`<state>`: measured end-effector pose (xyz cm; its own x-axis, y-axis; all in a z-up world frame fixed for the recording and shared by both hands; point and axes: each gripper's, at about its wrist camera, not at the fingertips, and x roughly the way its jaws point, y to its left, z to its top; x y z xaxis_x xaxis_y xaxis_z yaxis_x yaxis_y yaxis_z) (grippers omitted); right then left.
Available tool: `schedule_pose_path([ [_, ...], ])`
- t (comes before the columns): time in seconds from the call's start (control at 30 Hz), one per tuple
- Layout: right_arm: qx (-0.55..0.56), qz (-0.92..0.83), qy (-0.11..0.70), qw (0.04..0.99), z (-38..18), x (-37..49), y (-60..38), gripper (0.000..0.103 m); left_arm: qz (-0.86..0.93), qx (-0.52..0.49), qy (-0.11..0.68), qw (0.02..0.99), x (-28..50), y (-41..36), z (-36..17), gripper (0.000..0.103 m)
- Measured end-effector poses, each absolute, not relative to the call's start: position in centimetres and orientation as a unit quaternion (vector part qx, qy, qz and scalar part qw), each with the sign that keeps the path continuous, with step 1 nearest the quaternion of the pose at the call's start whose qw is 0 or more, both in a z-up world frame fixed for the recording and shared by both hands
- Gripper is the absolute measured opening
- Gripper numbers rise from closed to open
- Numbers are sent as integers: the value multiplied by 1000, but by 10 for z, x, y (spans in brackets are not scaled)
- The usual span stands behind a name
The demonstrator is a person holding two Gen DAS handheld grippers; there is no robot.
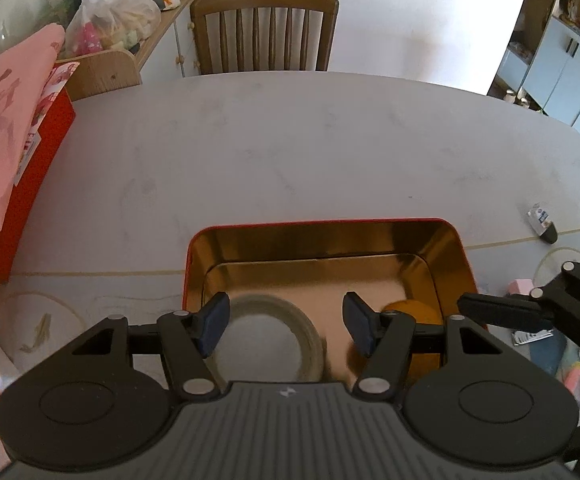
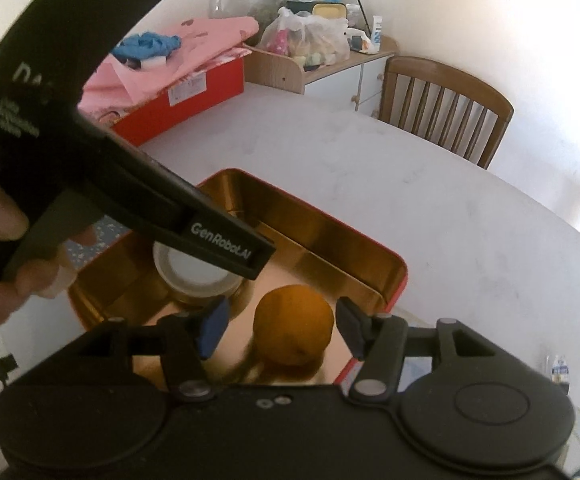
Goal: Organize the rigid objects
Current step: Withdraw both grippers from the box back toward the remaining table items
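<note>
A red tin with a gold inside stands on the pale table, near its front edge. In it a roll of clear tape lies flat at the left and an orange sits at the right. My left gripper hangs open over the tape; its right pad stands clear of the roll. In the right wrist view the orange rests on the tin's floor between the pads of my right gripper, which is open with gaps on both sides. The tape shows partly under the left tool's black housing.
A person's hand holds the left tool. A red box under pink cloth lines the table's left side. A wooden chair stands behind the far edge, beside a cluttered cabinet. A small dark object lies at the right.
</note>
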<state>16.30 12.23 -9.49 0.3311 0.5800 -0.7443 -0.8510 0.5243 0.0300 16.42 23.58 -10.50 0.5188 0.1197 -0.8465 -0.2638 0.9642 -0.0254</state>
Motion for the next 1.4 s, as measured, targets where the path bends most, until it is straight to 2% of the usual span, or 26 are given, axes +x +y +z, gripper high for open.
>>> schedule_pose_path([
  [0.83,-77,416,365,829,-31,143,-11,69,86,-60,419,902,112,157,-50,69],
  [1.03,-59,406,362,837,-23,140,-56,75,77,-69,407,908,102,129,-40,75],
  [1.1,-57,402,359,841,-22,140,-71,83,74,-71,405,908,100,119,-38,76],
  [1.23,-52,389,359,847,-24,144,-100,85,69,-78,401,910,96,99,-34,78],
  [1.4,-38,371,362,854,-29,156,-138,96,72,-89,392,913,92,76,-34,82],
])
